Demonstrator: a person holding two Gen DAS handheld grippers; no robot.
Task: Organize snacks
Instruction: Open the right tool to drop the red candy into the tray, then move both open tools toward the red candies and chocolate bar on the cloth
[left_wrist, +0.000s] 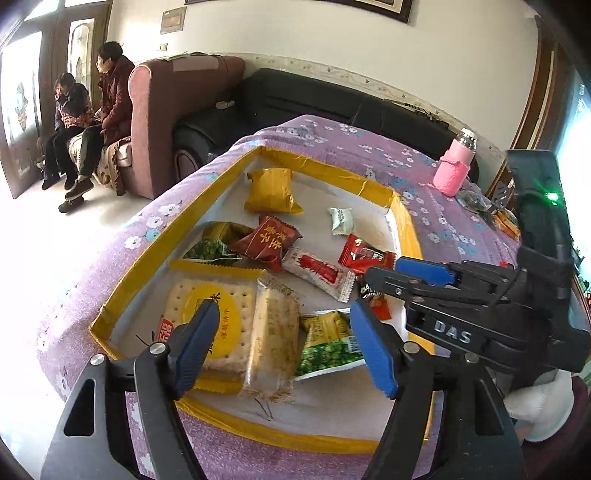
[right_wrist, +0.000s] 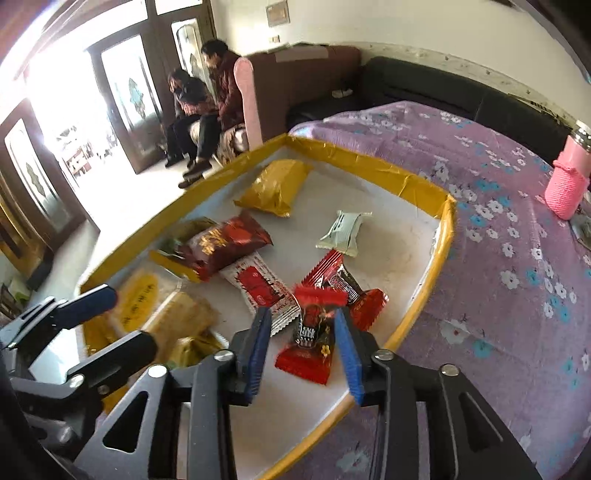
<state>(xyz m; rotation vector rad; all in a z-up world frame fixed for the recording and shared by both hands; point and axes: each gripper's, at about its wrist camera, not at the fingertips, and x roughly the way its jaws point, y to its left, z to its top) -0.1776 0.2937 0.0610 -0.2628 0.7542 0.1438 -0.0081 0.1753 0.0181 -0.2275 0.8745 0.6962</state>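
Observation:
A white tray with a yellow taped rim (left_wrist: 207, 206) (right_wrist: 424, 181) lies on the purple floral cloth and holds several snack packets. My left gripper (left_wrist: 283, 306) is open wide above a cracker pack (left_wrist: 221, 321) and a pale sesame bar (left_wrist: 275, 339), both flat in the tray's near end. A green pea packet (left_wrist: 328, 349) lies beside them. My right gripper (right_wrist: 303, 314) is open over a small red candy packet (right_wrist: 304, 354) that stands between its fingers, with a gap on the left side. A yellow packet (right_wrist: 275, 184) sits at the far end.
A pink bottle (left_wrist: 454, 170) (right_wrist: 567, 184) stands on the cloth to the right, beyond the tray. Small clutter (left_wrist: 476, 201) lies near it. Two people (left_wrist: 92, 122) sit on a sofa at the back left, and a black couch (left_wrist: 314, 99) runs behind the table.

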